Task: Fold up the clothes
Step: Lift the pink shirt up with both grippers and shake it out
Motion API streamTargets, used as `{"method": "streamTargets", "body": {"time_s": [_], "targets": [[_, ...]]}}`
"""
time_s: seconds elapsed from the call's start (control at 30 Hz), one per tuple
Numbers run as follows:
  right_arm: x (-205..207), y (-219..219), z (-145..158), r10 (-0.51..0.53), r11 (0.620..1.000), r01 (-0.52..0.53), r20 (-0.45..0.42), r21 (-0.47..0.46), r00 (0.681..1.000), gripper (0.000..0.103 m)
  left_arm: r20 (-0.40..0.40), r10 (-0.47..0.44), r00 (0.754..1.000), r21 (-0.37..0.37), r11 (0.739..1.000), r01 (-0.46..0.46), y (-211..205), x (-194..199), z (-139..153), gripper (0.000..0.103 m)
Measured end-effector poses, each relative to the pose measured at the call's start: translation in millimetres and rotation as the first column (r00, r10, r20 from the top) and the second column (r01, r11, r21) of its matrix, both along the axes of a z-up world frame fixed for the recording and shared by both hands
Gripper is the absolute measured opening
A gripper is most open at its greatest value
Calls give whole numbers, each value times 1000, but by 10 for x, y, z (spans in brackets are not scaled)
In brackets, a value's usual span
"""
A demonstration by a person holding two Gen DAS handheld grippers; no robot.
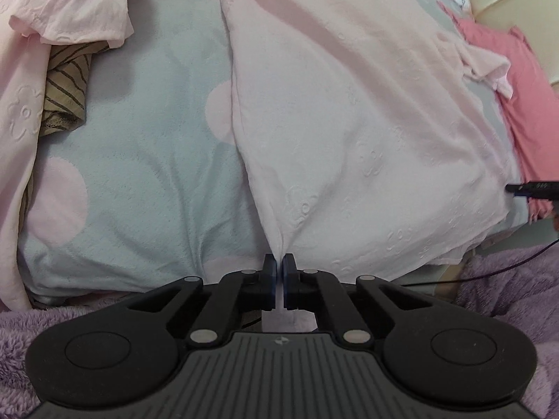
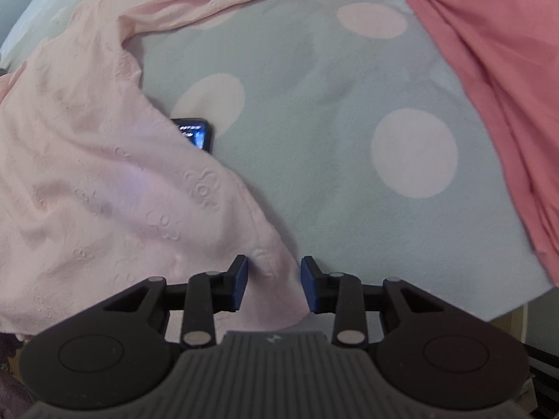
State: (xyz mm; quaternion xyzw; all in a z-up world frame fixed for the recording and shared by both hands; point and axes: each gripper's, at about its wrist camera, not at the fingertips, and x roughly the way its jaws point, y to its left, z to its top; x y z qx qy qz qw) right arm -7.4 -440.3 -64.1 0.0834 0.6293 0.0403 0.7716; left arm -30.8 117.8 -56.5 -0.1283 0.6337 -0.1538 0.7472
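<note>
A pale pink garment embossed with flowers lies spread on the bed. My left gripper is shut on its near edge, and the cloth bunches into a pleat between the blue pads. In the right wrist view the same garment covers the left half, and its lower corner runs down between the fingers of my right gripper. That gripper is open, its blue pads standing apart from the cloth. In the left wrist view a dark finger with a blue pad shows at the right edge, over the garment's far corner.
The bed sheet is light blue with large pink dots. A phone lies half under the garment. A darker pink garment lies to the right. A striped cloth, a ruffled pink piece and a purple fleece blanket border the left.
</note>
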Motion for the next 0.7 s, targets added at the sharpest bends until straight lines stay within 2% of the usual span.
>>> {"method": "streamTargets", "body": {"time_s": [0.07,0.1,0.13,0.23,0.33,0.43,0.6,0.7], "targets": [[2,23,-32,13,1000,-13,-7,22,1000,33,16,30,999,-40,999,-29,28,8,49,1],[-2,38,-35,17,999,-17,-13,36,1000,4,23,43,999,-66,997,-41,50,12,75,1],[-5,53,-37,21,999,-20,-19,50,1000,1,31,54,998,-96,994,-51,75,13,115,1],[-70,90,158,6,992,-7,7,125,1000,1,70,93,993,-202,976,-77,171,14,315,1],[-138,71,575,-31,972,1,127,234,991,1,128,148,981,-313,944,-102,374,63,632,1],[-242,33,1036,-84,948,-2,256,319,963,1,213,217,953,-401,908,-117,590,123,1019,1],[-274,-27,1758,-235,892,15,436,451,869,1,341,330,880,-461,874,-149,942,343,1600,1],[-187,43,2173,-267,884,-7,519,467,812,1,399,359,844,-465,872,-151,1036,508,1890,1]]}}
